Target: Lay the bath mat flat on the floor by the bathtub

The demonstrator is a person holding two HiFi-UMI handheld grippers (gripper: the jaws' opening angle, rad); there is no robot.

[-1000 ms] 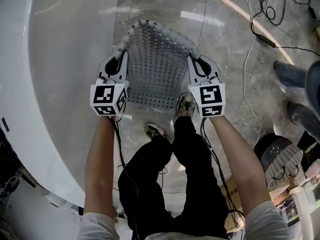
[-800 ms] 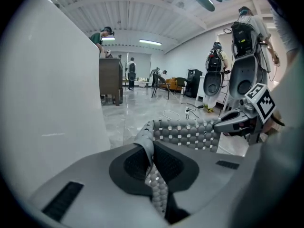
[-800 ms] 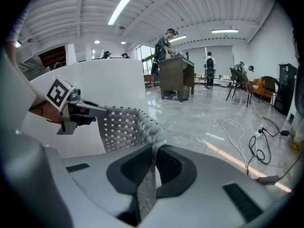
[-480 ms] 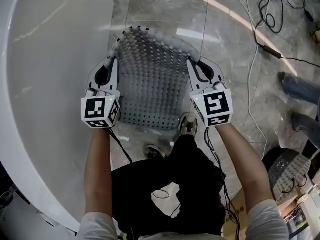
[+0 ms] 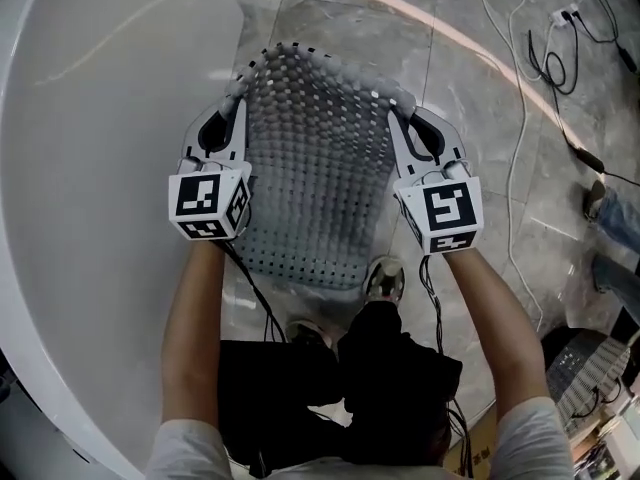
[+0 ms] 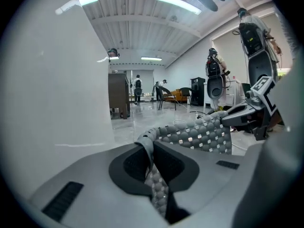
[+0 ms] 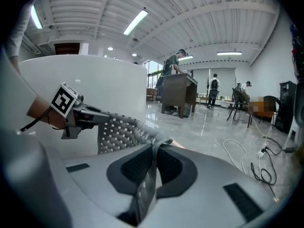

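Observation:
A grey pebbled bath mat [image 5: 315,163] with rows of small holes hangs stretched between my two grippers, above the grey marble floor [image 5: 480,98] beside the white bathtub [image 5: 90,168]. My left gripper [image 5: 232,103] is shut on the mat's far left corner [image 6: 151,148]. My right gripper [image 5: 402,108] is shut on the far right corner [image 7: 154,148]. The mat's near edge hangs down in front of the person's shoes [image 5: 385,278]. Each gripper view shows the other gripper across the mat.
White and black cables [image 5: 525,98] run over the floor at the right, with a plug strip [image 5: 565,15] at the upper right. Another person's legs [image 5: 615,238] stand at the right edge. The bathtub's curved wall fills the left side.
Both grippers have moved forward and lower with the mat, which now hangs more spread out. The view has shifted so the tub fills more of the left.

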